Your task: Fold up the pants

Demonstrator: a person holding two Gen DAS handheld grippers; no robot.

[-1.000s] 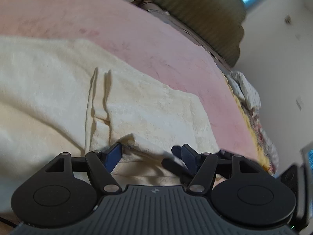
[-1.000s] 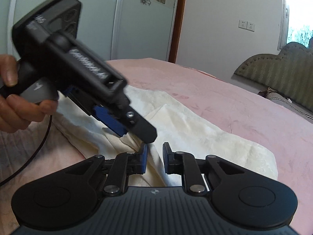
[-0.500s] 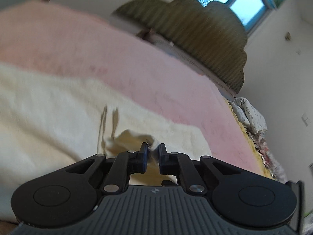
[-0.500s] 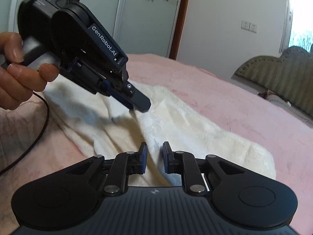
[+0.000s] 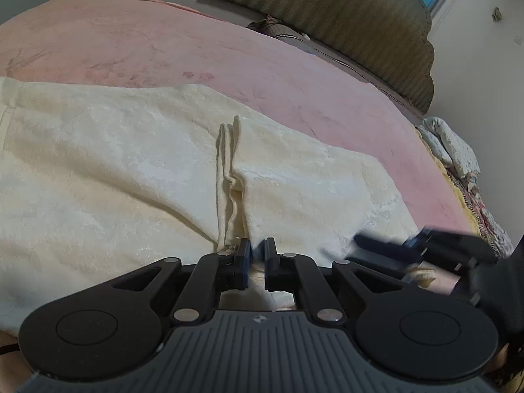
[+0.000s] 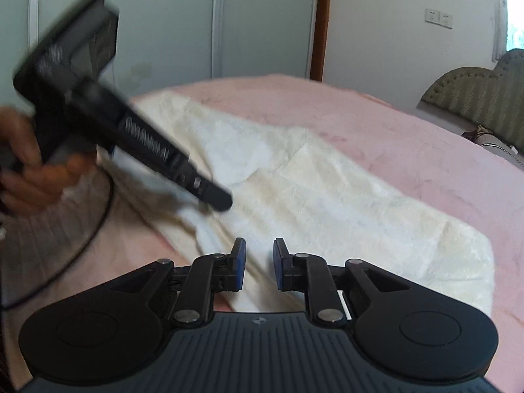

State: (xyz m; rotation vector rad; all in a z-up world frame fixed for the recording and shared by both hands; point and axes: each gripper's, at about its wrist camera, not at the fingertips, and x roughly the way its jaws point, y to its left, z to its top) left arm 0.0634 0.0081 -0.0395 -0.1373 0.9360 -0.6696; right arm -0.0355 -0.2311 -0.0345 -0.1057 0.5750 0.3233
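1. Cream pants (image 5: 137, 170) lay spread flat across a pink bedspread (image 5: 163, 49), with a raised crease running down the middle.
2. The left gripper (image 5: 257, 252) sat low over the near edge of the pants, its jaws almost pressed together; whether they pinched fabric could not be told.
3. The right gripper (image 6: 258, 255) hovered above the pants with its jaws slightly spread, gripping nothing.

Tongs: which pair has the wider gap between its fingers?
The right tongs: their blue-padded fingers stand apart over the cream pants, while the left tongs are nearly closed on a fold.
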